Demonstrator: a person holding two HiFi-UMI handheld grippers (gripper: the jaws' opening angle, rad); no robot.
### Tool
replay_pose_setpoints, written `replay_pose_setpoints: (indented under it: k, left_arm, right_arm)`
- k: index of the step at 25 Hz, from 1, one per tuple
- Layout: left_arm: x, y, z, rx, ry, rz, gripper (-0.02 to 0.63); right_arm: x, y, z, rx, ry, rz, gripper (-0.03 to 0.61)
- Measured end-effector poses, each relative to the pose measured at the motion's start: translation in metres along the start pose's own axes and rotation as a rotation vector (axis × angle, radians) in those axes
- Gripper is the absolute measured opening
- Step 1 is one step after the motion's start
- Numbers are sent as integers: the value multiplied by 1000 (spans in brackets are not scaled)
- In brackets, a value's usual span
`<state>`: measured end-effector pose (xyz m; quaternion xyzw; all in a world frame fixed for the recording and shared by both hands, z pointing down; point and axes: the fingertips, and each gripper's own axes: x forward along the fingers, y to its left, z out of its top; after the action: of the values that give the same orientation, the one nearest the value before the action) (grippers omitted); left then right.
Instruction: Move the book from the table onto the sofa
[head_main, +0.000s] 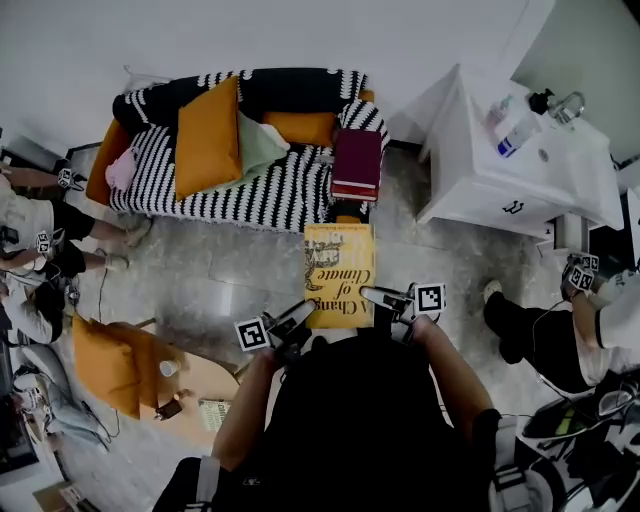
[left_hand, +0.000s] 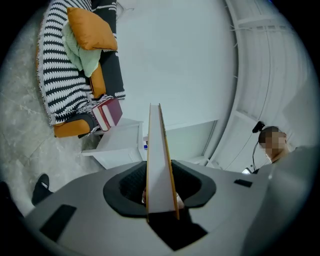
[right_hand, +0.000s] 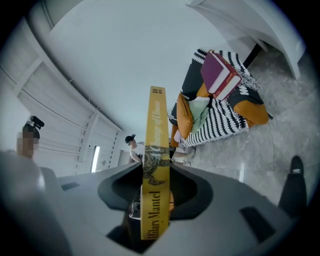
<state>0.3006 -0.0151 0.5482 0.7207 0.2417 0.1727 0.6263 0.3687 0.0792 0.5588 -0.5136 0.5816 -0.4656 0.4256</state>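
While both grippers clamp it, the yellow book (head_main: 339, 275) hangs flat and cover-up in the air over the pale floor (head_main: 230, 275). It sits just short of the sofa's front edge, toward that edge's right end. Its cover reads "A Change of Climate".

The left gripper (head_main: 298, 318) grips the book's near left corner. In the left gripper view the white page edges stand between its jaws, which are held partly apart by the book's thickness and press on both covers. The right gripper (head_main: 386, 298) grips the near right corner. The right gripper view shows its jaws likewise partly apart and pressed on the book, with the yellow spine marked "Hilary Mantel" between them.

The sofa (head_main: 270, 195) is covered by a black-and-white striped throw. A large orange cushion (head_main: 207, 135) leans near its middle, with a pale green cloth (head_main: 258, 145) just beside it. A maroon book (head_main: 357, 163) lies at the sofa's right end, close to the front edge and near the yellow book's far edge.

A white cabinet (head_main: 500, 175) stands to the right of the sofa, with bottles (head_main: 515, 128) on top. At the lower left of the head view is a low wooden surface (head_main: 205, 385), well apart from the held book.
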Motion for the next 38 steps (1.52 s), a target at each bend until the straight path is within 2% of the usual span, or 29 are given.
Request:
replay_pose_setpoints:
  k: [10,16,28,31,34,38]
  left_arm:
    - [60,6,-7,8,-93,60,150]
    - [76,9,0,11,-98,79,150]
    - [99,25,25,55,0,99,150]
    - [105,35,44,54,35,107,150]
    - [110,39,67,43,63,90,150]
    - [120,46,99,50,114,78,150]
  right_arm:
    - [-38,-21,50,8,117,12,160]
    - [-42,-23,66,11,122,19,160]
    - [-38,-30,92,-7,65,-28,160]
    - [-33,-40,105,6,44,-73,160]
    - [-16,-35,123,-14,13,-54,160]
    - [-2,-49,146,0,-14,-130,160]
